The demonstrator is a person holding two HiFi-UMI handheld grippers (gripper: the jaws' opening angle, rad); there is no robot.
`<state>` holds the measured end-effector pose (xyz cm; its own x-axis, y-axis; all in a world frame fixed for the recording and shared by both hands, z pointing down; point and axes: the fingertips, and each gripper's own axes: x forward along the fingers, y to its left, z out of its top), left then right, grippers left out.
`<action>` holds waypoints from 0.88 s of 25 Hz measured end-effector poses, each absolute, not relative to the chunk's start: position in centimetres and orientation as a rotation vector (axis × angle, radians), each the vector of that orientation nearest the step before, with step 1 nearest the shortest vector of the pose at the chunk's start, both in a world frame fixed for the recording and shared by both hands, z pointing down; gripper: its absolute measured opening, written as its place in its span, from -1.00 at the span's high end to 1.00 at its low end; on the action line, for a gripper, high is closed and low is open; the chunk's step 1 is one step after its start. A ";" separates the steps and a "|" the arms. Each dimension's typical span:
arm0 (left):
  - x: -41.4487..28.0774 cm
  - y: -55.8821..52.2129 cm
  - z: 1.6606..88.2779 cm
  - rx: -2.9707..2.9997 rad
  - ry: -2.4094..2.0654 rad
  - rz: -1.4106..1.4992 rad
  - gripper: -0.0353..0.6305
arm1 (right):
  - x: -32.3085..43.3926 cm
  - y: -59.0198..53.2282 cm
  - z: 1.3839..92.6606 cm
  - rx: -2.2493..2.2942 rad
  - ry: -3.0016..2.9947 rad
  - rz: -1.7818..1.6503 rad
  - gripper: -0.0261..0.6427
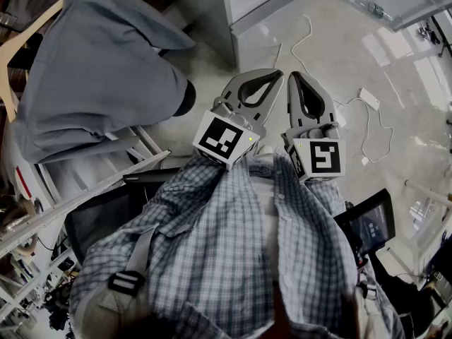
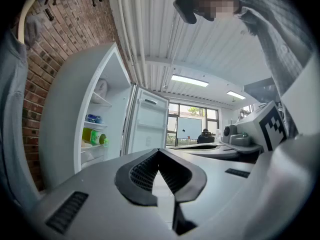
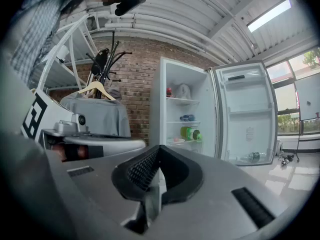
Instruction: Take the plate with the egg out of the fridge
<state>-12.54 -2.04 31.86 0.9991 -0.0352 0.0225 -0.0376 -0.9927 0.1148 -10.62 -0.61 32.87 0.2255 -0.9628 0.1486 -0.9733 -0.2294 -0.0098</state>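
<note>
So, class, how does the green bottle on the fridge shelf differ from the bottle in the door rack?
The green bottle is coloured and sits inside the fridge; the door bottle looks clear and sits low in the open door. Both seem to lie sideways.

The left gripper [image 2: 159, 151] and the right gripper [image 3: 159, 148] are both showing matt grey shells with black ribbed pads. Their cubes [image 1: 226, 138] are carrying black-and-white square markers. The person's shirt [image 1: 233, 246] is showing a blue-and-white check. A plain grey garment [image 1: 99, 76] is hanging on a pale wooden hanger [image 1: 35, 25]. The fridge [image 3: 247, 119] is gleaming white, inside and on its door, against a red-brown brick wall [image 3: 132, 91]. A bright green bottle [image 3: 191, 133] is glowing on one shelf. The floor [image 1: 339, 48] is shining pale grey under a white cable [image 1: 369, 99].
</note>
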 end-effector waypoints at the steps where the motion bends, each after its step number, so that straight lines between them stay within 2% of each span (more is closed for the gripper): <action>1: -12.5 -2.1 31.8 3.026 -0.056 0.029 0.87 | -10.5 -0.6 32.8 2.393 -1.889 0.190 0.91; 22: -12.8 -3.8 31.9 3.021 -0.038 0.027 0.88 | -10.6 -2.0 32.8 2.401 -1.851 0.189 0.90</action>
<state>-12.77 -3.80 31.94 0.9995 -0.0243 0.0195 -0.0264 -0.9925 0.1194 -10.64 -2.03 32.81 0.2517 -0.9542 0.1620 -0.9672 -0.2540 0.0068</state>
